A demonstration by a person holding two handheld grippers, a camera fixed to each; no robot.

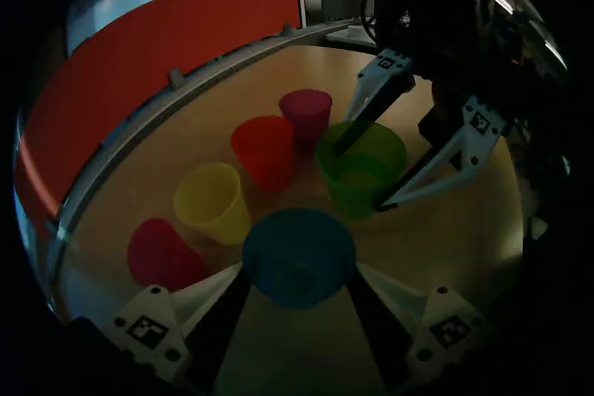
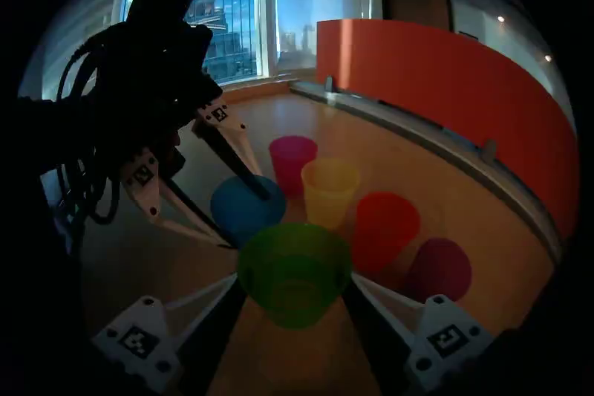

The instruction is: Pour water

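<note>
Six plastic cups are on the wooden surface (image 1: 445,247), and two of them are gripped. The left hand-held gripper (image 1: 297,271) is clamped on the blue cup (image 1: 298,251), with a finger pressed against each side. The right hand-held gripper (image 2: 294,277) is closed the same way on the green cup (image 2: 295,266).

In the left gripper view the green cup sits just beyond the blue one and to its right, near it but apart. Both are upright, mouths up, and neither is tipped toward the other. From that I judge the pick-up done and the pour not yet begun: one cup has to come over the other and tilt. Whether either holds water cannot be told, since the light is dim and the tinted walls hide it.

The other four curve away on the left: a dark pink cup (image 1: 160,251) nearest, then a yellow cup (image 1: 211,201), a red cup (image 1: 263,147) and, farthest, a magenta cup (image 1: 306,114).

No brand or writing can be read on any cup. The only print is the square black-and-white markers (image 1: 147,330) on the fingers, which are patterns rather than text.
</note>
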